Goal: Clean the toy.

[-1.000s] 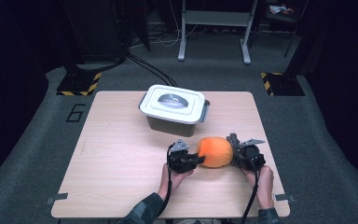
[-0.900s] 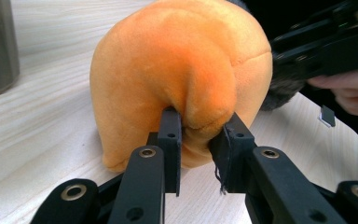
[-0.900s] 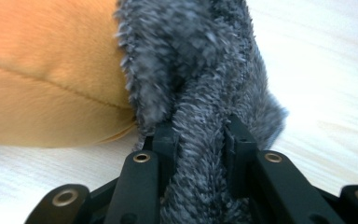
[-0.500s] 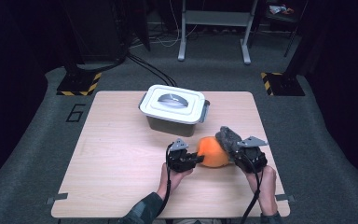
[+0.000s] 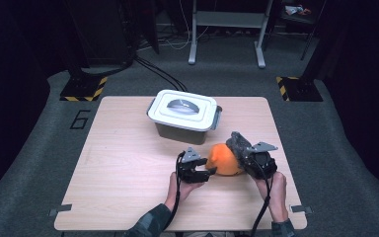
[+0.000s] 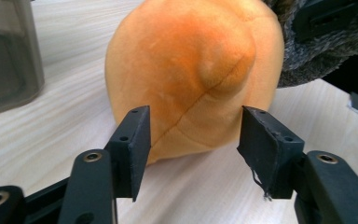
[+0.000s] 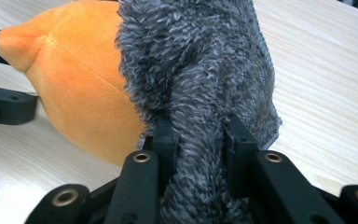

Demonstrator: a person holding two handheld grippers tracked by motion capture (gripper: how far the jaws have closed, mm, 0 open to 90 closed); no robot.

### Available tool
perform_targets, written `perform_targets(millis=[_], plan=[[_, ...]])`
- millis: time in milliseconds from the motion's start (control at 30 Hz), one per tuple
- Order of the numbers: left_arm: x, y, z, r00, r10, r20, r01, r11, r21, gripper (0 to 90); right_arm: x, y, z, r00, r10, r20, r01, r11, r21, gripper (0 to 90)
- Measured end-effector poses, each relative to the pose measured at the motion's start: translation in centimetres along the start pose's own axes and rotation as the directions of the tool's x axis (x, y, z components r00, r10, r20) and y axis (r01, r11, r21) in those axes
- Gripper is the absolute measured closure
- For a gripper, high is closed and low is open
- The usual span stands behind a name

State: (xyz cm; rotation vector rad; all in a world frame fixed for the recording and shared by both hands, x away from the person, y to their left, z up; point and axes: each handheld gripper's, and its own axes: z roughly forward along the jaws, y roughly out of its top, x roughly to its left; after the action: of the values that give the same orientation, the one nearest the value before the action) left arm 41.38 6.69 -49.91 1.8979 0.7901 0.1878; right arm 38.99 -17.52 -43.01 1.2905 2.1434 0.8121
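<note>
A: What sits at the centre of the frame?

B: An orange plush toy (image 5: 224, 159) with a grey furry part (image 5: 237, 142), on the bench (image 5: 128, 148) toward its right near quarter, short of the near edge.

A: Who has hold of it?

B: The right gripper (image 7: 196, 140). Its jaws are pressed in on the grey fur, which bulges between and over them in the right gripper view. In the high view that gripper (image 5: 242, 150) comes at the toy from the right, and the fur end looks slightly raised.

A: And the left gripper?

B: The left gripper (image 6: 193, 133) has just been opening. Its jaws stand spread, one to either side of the toy's orange end (image 6: 191, 74), and the pads do not press on it; the toy's seam runs down between them. In the high view it (image 5: 208, 170) lies just left of the toy, with the hand (image 5: 180, 187) behind it toward the near edge.

A: Anything else on the bench?

B: A grey box with a white lid (image 5: 182, 109), closed, stands near the middle of the far edge, apart from the toy. Its wall (image 6: 9, 60) shows at the left of the left gripper view.
</note>
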Motion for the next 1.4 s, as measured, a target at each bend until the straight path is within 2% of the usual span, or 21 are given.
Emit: perform_targets(millis=[67,133,167,200,333,433,500,533,567,600,633,700,767,833,967,1033,1167,1233,1400], plan=[[-0.3,0.0,0.4,0.9996,0.028,-0.001,-0.028,0.9996,-0.004,45.3,0.0,0.0,0.1,1.0,-0.001,-0.002,0.001,1.0,-0.003,70.9],[-0.4,0.0,0.7,0.9992,0.037,-0.018,-0.037,0.9992,-0.012,54.3,0.1,0.0,0.3,1.0,0.004,0.004,-0.004,1.0,0.002,70.9],[-0.4,0.0,0.8,0.9995,0.03,-0.013,-0.03,0.9994,-0.016,59.1,0.0,-0.1,0.3,1.0,0.002,0.001,-0.002,1.0,-0.003,71.0],[-0.4,0.0,0.9,0.9995,0.028,-0.013,-0.028,0.9994,-0.02,69.0,-0.2,-0.2,0.2,1.0,0.006,0.001,-0.006,1.0,-0.008,71.0],[-0.6,0.5,0.7,0.9998,0.02,0.005,-0.019,0.9995,-0.024,78.0,-0.5,-0.3,-0.7,0.9999,0.011,0.001,-0.011,0.999,-0.032,71.1],[-1.0,0.9,0.4,0.9996,0.016,0.021,-0.015,0.9996,-0.023,79.8,-0.5,-0.2,-2.1,0.9998,0.016,-0.011,-0.017,0.998,-0.069,71.0],[-1.2,1.2,0.1,0.9993,-0.01,0.036,0.011,0.9996,-0.025,80.0,0.0,0.0,-3.1,0.9997,-0.002,-0.025,0.0,0.996,-0.087,71.0],[-1.3,1.4,0.0,0.9985,-0.027,0.047,0.028,0.9994,-0.023,80.0,0.3,0.1,-3.5,0.9991,-0.03,-0.029,0.027,0.996,-0.09,71.0],[-1.4,1.4,-0.2,0.9969,-0.051,0.061,0.053,0.9983,-0.025,80.0,0.8,0.3,-3.7,0.9983,-0.04,-0.043,0.036,0.995,-0.094,70.9],[-1.5,1.5,-0.3,0.9958,-0.059,0.07,0.06,0.9981,-0.016,80.0,1.3,0.4,-3.8,0.9969,-0.051,-0.06,0.045,0.994,-0.102,70.9],[-1.7,1.5,-0.3,0.9939,-0.075,0.081,0.077,0.9969,-0.017,79.9,1.8,0.6,-3.7,0.9955,-0.063,-0.072,0.055,0.993,-0.103,70.9],[-1.8,1.4,-0.4,0.9956,-0.061,0.071,0.062,0.9981,-0.008,79.9,2.7,0.9,-3.0,0.9929,-0.089,-0.079,0.083,0.994,-0.073,70.8],[-1.6,1.2,-0.3,0.9964,-0.063,0.058,0.063,0.998,-0.004,79.9,3.3,1.0,-2.0,0.9928,-0.106,-0.056,0.103,0.993,-0.05,70.9],[-1.1,0.9,-0.1,0.9961,-0.072,0.052,0.072,0.9974,0.002,80.0,3.5,1.1,-1.2,0.9933,-0.106,-0.045,0.104,0.993,-0.05,71.0],[-0.7,0.6,0.0,0.9954,-0.08,0.052,0.08,0.9968,0.002,80.0,3.4,1.1,-0.6,0.9947,-0.093,-0.042,0.091,0.995,-0.048,71.1],[-0.6,0.4,0.0,0.9952,-0.085,0.049,0.085,0.9964,0.0,80.0,3.2,1.0,-0.6,0.9941,-0.103,-0.034,0.101,0.994,-0.038,71.2],[-0.4,0.3,0.1,0.9935,-0.1,0.055,0.1,0.995,-0.001,80.0,2.0,0.5,-0.4,0.9979,-0.065,0.001,0.065,0.998,-0.017,71.2],[-0.4,0.2,0.1,0.9935,-0.099,0.057,0.099,0.9951,-0.004,79.8,0.9,-0.2,0.0,0.9995,-0.023,-0.023,0.023,1.0,-0.014,71.2],[-0.4,0.2,0.2,0.993,-0.101,0.061,0.102,0.9948,-0.005,79.8,-0.1,-0.7,0.3,0.9998,0.003,-0.02,-0.004,1.0,-0.005,71.1]])
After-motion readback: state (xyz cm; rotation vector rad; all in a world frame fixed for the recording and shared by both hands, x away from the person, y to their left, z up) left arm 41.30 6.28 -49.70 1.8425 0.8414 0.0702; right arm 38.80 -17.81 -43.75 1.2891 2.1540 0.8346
